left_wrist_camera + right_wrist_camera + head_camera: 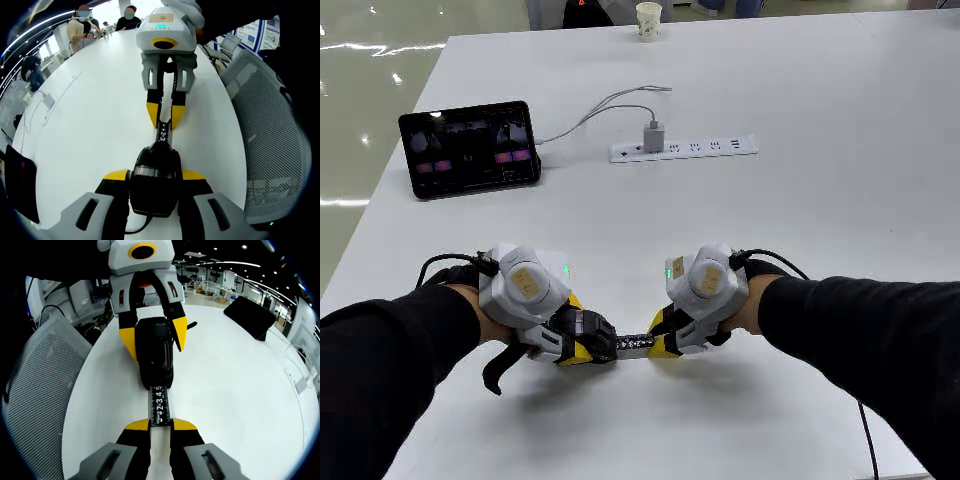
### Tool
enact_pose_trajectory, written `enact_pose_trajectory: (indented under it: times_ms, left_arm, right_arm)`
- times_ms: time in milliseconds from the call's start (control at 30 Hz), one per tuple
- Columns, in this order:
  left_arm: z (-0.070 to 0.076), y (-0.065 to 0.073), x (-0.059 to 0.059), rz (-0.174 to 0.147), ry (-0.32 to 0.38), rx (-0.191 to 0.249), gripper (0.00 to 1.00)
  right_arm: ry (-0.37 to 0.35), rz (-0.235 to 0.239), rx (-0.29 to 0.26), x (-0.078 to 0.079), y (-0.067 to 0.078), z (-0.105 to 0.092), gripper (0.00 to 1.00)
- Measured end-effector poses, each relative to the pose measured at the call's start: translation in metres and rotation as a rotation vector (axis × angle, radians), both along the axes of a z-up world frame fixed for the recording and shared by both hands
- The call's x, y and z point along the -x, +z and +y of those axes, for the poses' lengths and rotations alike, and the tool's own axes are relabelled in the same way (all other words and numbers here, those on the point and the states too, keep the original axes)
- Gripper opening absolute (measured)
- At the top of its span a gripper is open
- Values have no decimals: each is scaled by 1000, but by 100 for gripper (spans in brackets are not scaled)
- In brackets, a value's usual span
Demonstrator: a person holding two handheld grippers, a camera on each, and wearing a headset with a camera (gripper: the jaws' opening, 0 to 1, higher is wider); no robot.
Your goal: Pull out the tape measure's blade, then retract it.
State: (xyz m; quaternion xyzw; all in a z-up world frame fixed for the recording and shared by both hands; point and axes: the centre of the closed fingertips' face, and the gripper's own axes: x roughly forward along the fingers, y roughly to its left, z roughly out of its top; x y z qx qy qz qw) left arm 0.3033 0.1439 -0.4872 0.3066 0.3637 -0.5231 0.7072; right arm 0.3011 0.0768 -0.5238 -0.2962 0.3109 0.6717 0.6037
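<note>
Left hand-held gripper (155,175) clamps the tape measure (156,352) — right hand-held gripper (160,426) pinches its short blade (159,405).

An open-plan office or lab: a long white table (800,150) carried a tablet (470,148), a power strip (685,149) and a paper cup (648,20). A mesh office chair (270,130) stood beside it, under ceiling strip lights (235,262).

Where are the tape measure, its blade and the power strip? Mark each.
tape measure (156,182): left gripper view, top of its black case.
blade (159,405): right gripper view, the numbered stretch.
power strip (710,146): head view, middle of its white body.
</note>
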Motion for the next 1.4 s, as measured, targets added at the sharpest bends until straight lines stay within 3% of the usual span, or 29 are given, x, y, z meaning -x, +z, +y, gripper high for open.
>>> enact_pose_trajectory:
  times_ms: [500,1400]
  left_arm:
    - [0,0,-1,0,1,2,31]
    - [-1,0,0,2,1,4,31]
  right_arm:
    - [20,-21,17,-1,1,-14,10]
    - [5,-16,29,-5,0,-37,10]
